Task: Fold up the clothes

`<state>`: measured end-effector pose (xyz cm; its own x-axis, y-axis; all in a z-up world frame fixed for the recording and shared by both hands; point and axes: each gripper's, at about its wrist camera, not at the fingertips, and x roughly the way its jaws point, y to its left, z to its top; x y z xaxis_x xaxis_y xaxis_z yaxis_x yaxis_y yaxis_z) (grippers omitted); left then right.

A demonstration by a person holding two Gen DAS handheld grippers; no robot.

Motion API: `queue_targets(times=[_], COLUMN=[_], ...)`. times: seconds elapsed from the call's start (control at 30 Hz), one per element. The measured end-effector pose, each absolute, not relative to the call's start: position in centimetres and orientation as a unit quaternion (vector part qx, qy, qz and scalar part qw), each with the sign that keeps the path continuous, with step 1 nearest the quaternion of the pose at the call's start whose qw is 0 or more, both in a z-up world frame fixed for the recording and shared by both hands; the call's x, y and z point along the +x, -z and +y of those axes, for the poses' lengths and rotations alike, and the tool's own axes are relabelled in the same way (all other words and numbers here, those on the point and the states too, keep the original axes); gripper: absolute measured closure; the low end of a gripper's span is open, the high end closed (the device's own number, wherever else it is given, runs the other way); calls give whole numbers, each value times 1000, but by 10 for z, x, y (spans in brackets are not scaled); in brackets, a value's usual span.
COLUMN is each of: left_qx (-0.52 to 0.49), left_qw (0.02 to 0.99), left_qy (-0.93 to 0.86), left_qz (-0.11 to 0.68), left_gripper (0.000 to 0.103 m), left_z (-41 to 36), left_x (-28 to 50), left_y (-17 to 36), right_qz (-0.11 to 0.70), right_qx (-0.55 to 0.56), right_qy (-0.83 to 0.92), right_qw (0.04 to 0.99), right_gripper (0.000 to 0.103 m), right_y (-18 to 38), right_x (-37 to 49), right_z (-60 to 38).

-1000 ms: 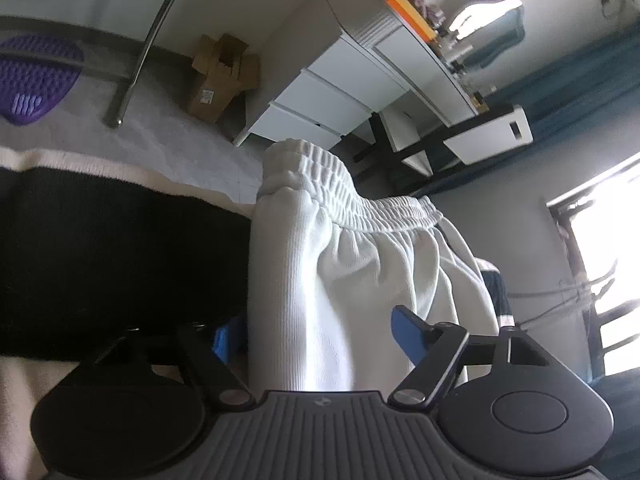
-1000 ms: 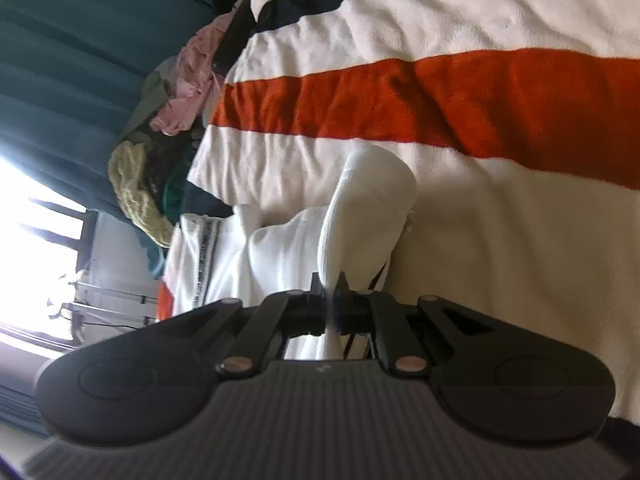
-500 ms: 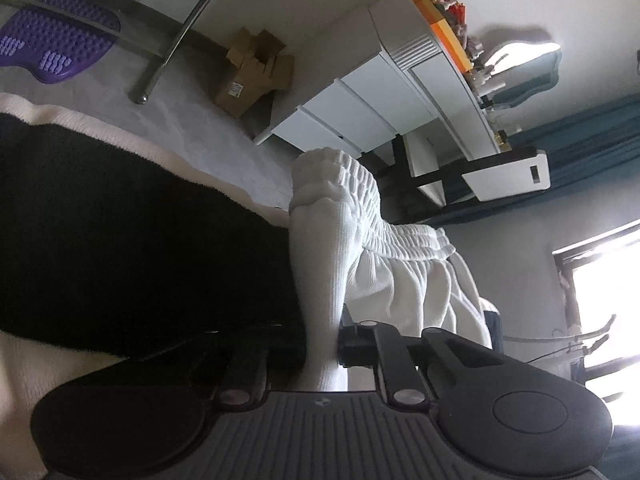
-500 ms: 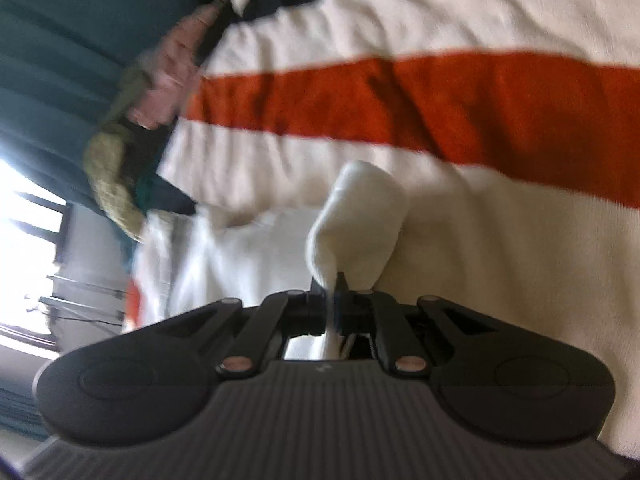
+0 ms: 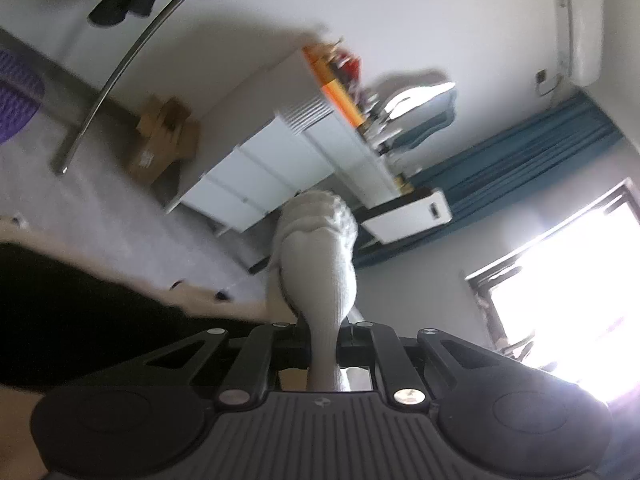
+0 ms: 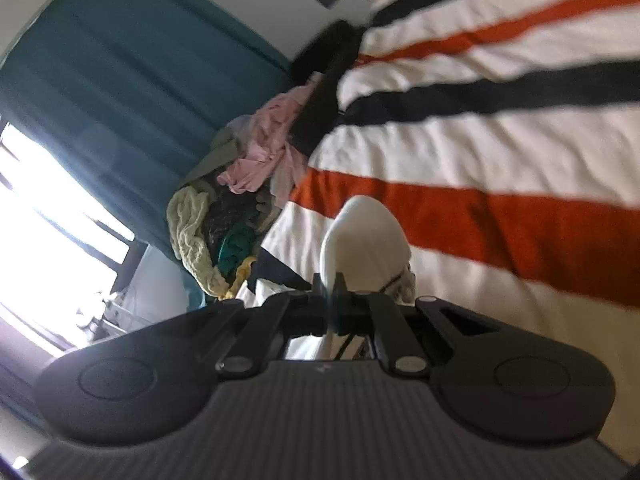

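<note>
White shorts bunch lengthwise away from both clamping grippers.

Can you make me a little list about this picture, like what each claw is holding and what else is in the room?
left claw: shut on the white shorts, pinching a bunched fold
right claw: shut on the same white shorts, at another fold
bed: striped blanket, white with orange and dark bands
clothes pile: pink, yellow and green things heaped by the teal curtain
furniture: white drawers against the wall, cardboard box beside them
folding: not yet done
</note>
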<state>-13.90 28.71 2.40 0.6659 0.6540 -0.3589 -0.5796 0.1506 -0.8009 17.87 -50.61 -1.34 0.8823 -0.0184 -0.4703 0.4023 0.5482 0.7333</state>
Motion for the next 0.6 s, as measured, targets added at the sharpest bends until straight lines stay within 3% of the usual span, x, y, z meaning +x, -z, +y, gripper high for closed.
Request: queue_targets(times=[0.37,0.6], left_qx=[-489,-465], left_qw=[769,777], left_qy=[-411,-425], left_qz=[-32,8], left_gripper=[93,93], left_z=[331,364], left_x=[8,119], left_y=[-58,-18], right_qz=[180,222], right_qx=[365,309], right_qy=[127,159], right_qw=[905,911], right_gripper=[97,97], right_y=[-35,30], right_x=[318,444], right_z=[-448,-394])
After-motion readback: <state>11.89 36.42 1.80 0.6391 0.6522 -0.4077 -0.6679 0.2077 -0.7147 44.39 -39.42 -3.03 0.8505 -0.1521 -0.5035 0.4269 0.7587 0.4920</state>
